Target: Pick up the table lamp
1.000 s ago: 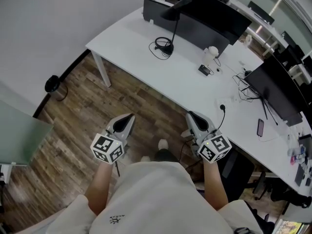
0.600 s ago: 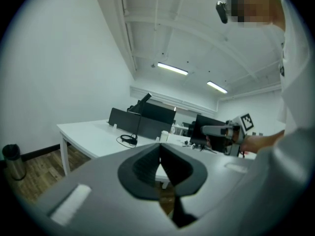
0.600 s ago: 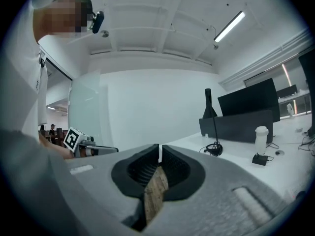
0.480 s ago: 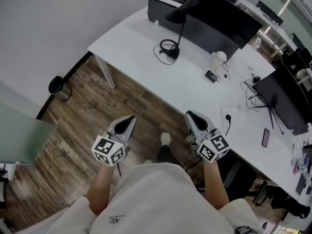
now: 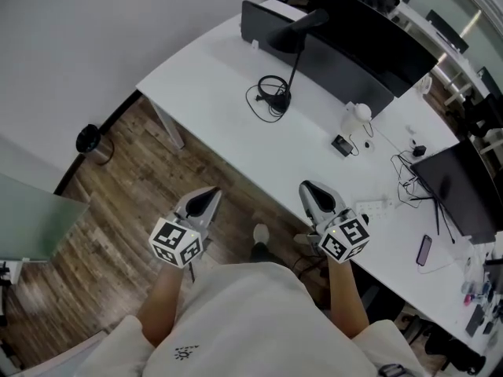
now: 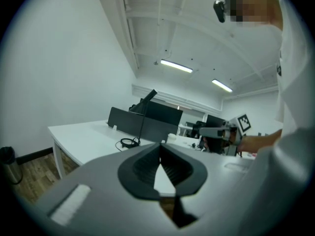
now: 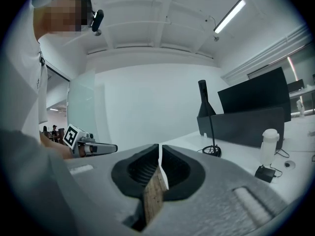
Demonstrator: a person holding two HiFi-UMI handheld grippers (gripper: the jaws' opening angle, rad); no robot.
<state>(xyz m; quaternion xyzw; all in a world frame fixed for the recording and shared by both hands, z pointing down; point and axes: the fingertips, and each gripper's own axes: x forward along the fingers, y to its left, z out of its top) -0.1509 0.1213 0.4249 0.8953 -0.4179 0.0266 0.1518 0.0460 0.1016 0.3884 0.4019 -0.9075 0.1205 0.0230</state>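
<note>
1. Both your left gripper (image 5: 209, 192) and right gripper (image 5: 309, 188) are sitting clenched, gripping nothing.
2. The table lamp (image 5: 292, 63) is standing untouched on the white desk (image 5: 204, 69), well apart from both.
3. Reaching, grasping and lifting are all waiting for you.

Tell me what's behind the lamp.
A dark partition stands right behind the lamp, along the back edge of the desk. The partition covers whatever lies low behind it.
</note>
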